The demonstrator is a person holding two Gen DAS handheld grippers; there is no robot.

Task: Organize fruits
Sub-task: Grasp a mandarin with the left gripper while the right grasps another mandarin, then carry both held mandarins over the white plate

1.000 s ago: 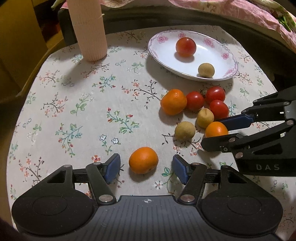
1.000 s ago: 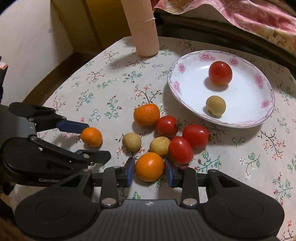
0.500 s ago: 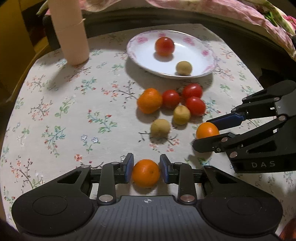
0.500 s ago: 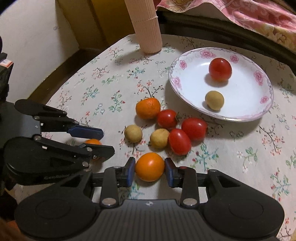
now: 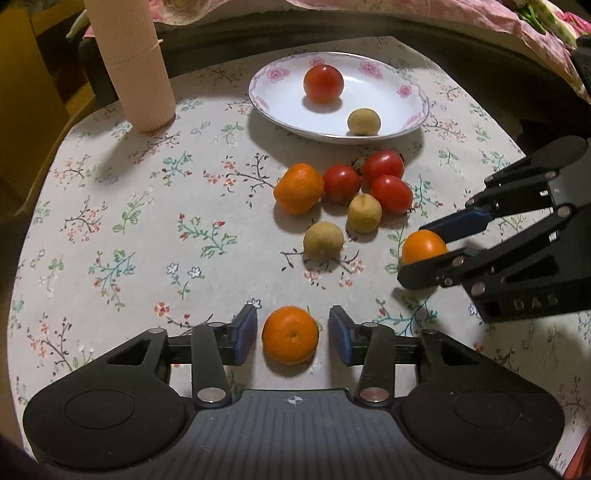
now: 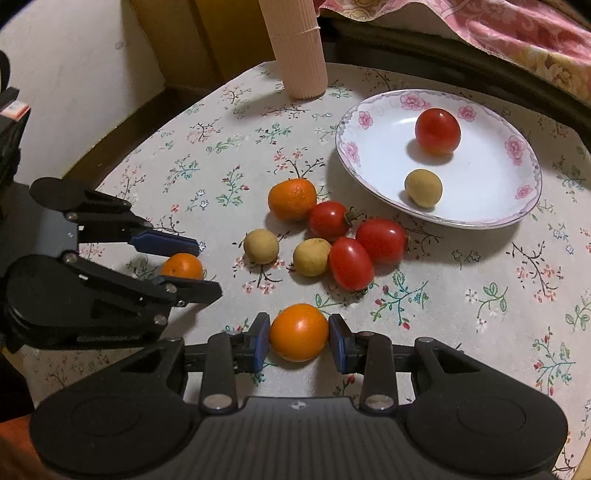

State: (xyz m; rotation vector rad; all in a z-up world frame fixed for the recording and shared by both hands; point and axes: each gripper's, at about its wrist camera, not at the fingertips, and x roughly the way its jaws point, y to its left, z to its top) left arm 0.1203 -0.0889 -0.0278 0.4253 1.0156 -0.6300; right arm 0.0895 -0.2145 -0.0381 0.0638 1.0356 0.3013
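Note:
My left gripper [image 5: 291,334] is open around a small orange [image 5: 290,335] that rests on the floral tablecloth, with a gap on each side. My right gripper [image 6: 299,338] is shut on another orange [image 6: 299,332]; it also shows in the left wrist view [image 5: 423,246]. A third orange [image 5: 299,188], three red tomatoes [image 5: 391,194] and two tan longans [image 5: 323,239] lie clustered mid-table. The white flowered plate [image 5: 388,122] beyond holds one tomato [image 5: 323,83] and one longan [image 5: 364,121].
A tall ribbed pink cylinder [image 5: 129,62] stands at the table's far left. A pink floral cloth [image 6: 480,26] lies behind the table. The table's dark edge curves around the left and back.
My left gripper had shut on its orange half a second ago; its jaws now stand apart from it. The right gripper keeps its orange and has shifted slightly.

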